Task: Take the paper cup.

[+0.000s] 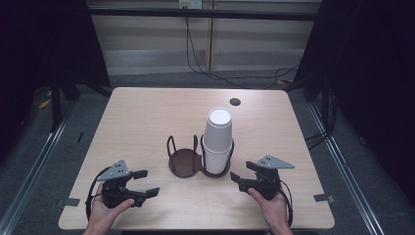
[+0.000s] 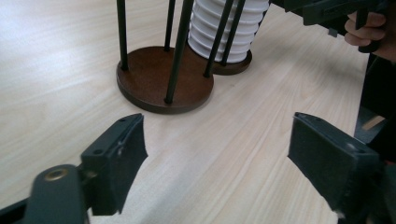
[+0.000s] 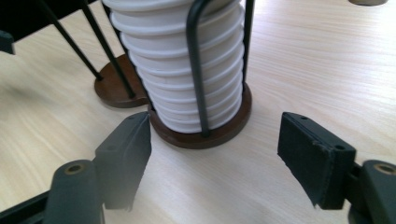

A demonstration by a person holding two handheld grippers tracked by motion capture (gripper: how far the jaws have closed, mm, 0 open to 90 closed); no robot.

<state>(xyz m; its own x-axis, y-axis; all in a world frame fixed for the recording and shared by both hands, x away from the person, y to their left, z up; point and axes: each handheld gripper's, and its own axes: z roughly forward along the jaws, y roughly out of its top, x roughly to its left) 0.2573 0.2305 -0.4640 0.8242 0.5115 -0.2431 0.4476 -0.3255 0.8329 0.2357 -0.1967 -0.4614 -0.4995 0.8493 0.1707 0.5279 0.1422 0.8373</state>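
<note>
Overhead, my left gripper (image 1: pixel 147 182) and right gripper (image 1: pixel 241 177) both gape empty, the stack of white paper cups (image 1: pixel 218 139) standing beyond and between my fingertips, nearer my right. Along my left jaws, the empty holder base (image 2: pixel 164 79) lies ahead. Along my right jaws, the stack (image 3: pixel 180 70) stands just beyond them

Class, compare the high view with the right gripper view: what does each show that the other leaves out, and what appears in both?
High view alone: the whole table, both hands, the left gripper, the top of the cup stack and a dark hole near the far edge. Right gripper view alone: the cups' stacked rims close up and the right gripper with its jaws open and nothing between them. Both: the stack in its wire holder, beside an empty holder.
</note>
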